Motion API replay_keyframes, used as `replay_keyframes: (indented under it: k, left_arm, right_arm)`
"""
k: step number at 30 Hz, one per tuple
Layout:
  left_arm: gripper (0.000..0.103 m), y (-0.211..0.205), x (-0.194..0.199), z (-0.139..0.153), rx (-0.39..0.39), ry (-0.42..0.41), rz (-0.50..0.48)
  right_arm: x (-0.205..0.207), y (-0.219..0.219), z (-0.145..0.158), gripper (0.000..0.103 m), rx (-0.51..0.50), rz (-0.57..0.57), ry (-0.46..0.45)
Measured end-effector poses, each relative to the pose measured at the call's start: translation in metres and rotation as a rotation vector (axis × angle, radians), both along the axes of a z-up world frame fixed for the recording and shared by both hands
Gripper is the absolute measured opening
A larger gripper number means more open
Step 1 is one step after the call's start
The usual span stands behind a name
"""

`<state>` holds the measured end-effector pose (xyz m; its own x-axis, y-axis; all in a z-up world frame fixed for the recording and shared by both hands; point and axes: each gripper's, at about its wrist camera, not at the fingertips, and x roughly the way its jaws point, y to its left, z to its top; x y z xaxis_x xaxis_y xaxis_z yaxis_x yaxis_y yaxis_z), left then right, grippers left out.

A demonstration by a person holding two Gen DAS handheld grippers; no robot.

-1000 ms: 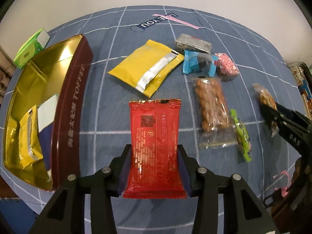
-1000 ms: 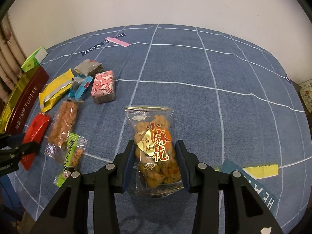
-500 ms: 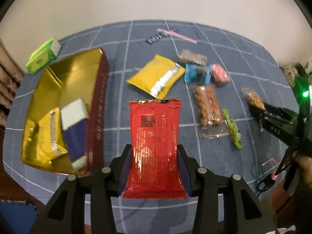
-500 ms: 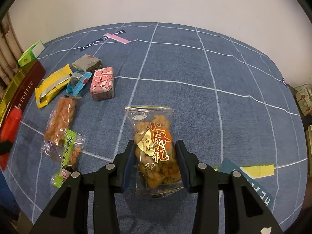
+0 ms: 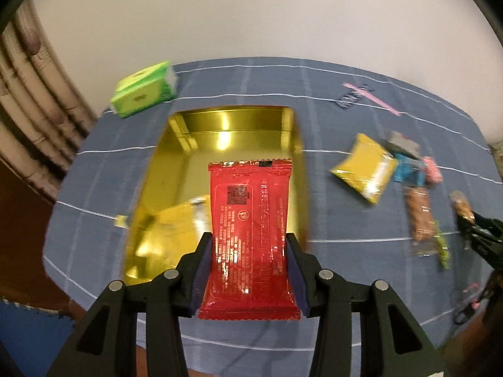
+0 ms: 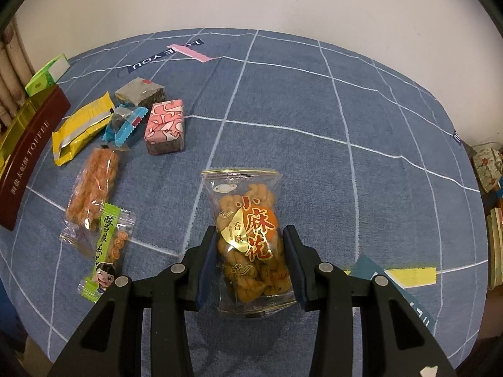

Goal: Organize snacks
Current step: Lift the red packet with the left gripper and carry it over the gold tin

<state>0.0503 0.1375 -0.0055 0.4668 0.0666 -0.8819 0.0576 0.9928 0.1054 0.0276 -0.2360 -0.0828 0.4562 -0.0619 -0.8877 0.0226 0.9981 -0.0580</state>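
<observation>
Through the left wrist camera, the left claw was clamped on a red snack packet, its blue pads pressing both long edges. The packet hung above the open gold tin, whose far half was bare; a yellow packet lay blurred in the near half. A green box sat on the blue checked tabletop just beyond the tin's far left corner. To the right, well apart from the tin, lay a yellow pouch, then a blurred cluster of grey, blue and pink snacks, and a long orange-brown bar.

Through the right wrist camera, the right claw was clamped on a clear bag of fried twists, held over the tabletop. At the left edge stood the tin's maroon wall. Between it and the bag lay the yellow pouch, a grey packet, a blue-edged wrapper, a pink patterned block, the orange bar and a green-labelled packet overlapping the bar's near end.
</observation>
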Motion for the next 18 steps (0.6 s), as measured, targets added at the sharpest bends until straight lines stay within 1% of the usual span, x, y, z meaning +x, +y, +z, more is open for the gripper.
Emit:
replay_keyframes:
  k: [3, 5, 7, 11, 18]
  left_arm:
    - [0.045, 0.019, 0.005, -0.003, 0.018, 0.001, 0.029]
    - [0.045, 0.032, 0.007, -0.008, 0.024, 0.019, 0.045]
    - [0.045, 0.040, 0.009, -0.013, 0.023, 0.033, 0.041]
    - [0.045, 0.046, 0.010, -0.027, 0.062, 0.053, 0.046]
    - [0.045, 0.055, 0.011, -0.043, 0.075, 0.079, 0.059]
  right_arm:
    - [0.001, 0.002, 0.000, 0.038, -0.009, -0.002, 0.005]
    - [0.002, 0.003, 0.000, 0.038, -0.008, -0.006, 0.009]
    - [0.002, 0.002, 0.000, 0.038, -0.007, -0.010, 0.012]
    - [0.003, 0.003, 0.000, 0.038, -0.012, -0.020, 0.019]
    - [0.004, 0.004, 0.000, 0.038, -0.013, -0.037, 0.024]
